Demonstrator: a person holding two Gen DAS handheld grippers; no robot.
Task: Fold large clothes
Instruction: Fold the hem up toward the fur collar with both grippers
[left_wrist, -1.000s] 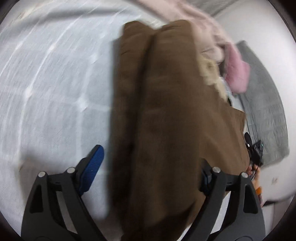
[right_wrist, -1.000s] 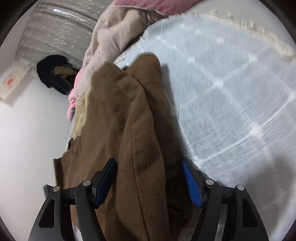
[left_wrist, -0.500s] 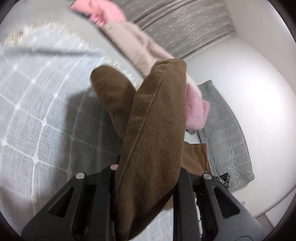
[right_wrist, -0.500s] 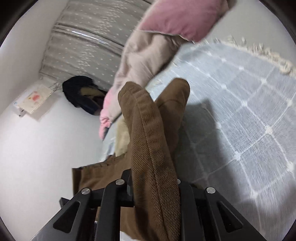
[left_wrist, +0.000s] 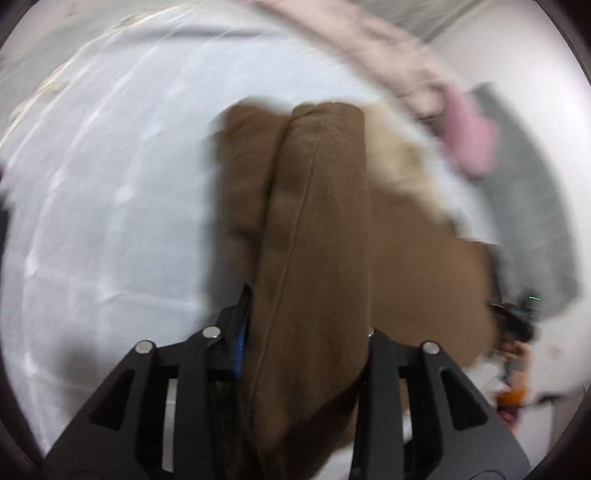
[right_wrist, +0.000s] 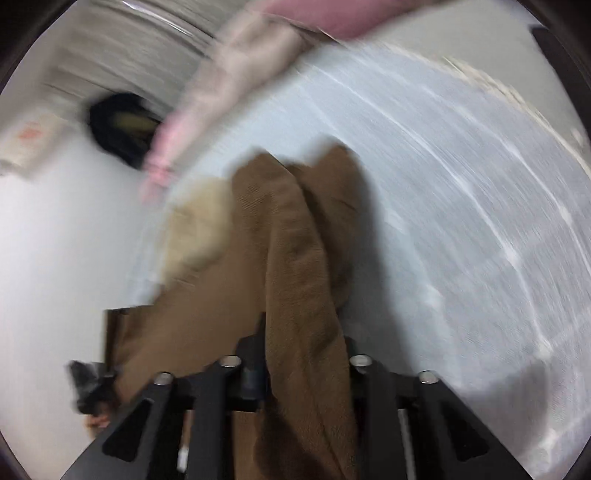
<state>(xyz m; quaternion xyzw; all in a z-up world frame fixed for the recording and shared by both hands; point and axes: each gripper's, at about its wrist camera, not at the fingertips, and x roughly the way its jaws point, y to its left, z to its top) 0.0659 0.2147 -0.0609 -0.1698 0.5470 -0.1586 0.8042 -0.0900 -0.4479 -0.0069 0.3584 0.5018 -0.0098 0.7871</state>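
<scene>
Left gripper (left_wrist: 306, 332): the jaws pinch a thick fold of the brown garment (left_wrist: 317, 236); a strip of blue pad shows beside the cloth on the left finger.
Right gripper (right_wrist: 304, 354): the jaws pinch another fold of the brown garment (right_wrist: 295, 266); the cloth fills the gap between the black fingers.
Brown garment: it runs from both grippers forward and lies on the white blanket (left_wrist: 110, 184), with two rounded folds side by side at the far end.
Only in left view: a gray quilted mat (left_wrist: 532, 206) at the right, beyond the garment, and a small orange object (left_wrist: 511, 397) low at the right edge.
Only in right view: a dark heap of clothes (right_wrist: 118, 129) by the gray curtain (right_wrist: 122, 44), and a pale paper (right_wrist: 29, 140) on the floor at the left.
In both views: a pink and beige cloth (right_wrist: 221, 85) lies past the garment, and a cream lining (right_wrist: 195, 229) shows beside the brown fabric.
Materials: the garment looks like thick ribbed corduroy with a sewn seam; the blanket (right_wrist: 461, 221) is thin woven cloth with a white grid and a fringed edge.
Sharpness: both views are blurred, so small details cannot be told.
</scene>
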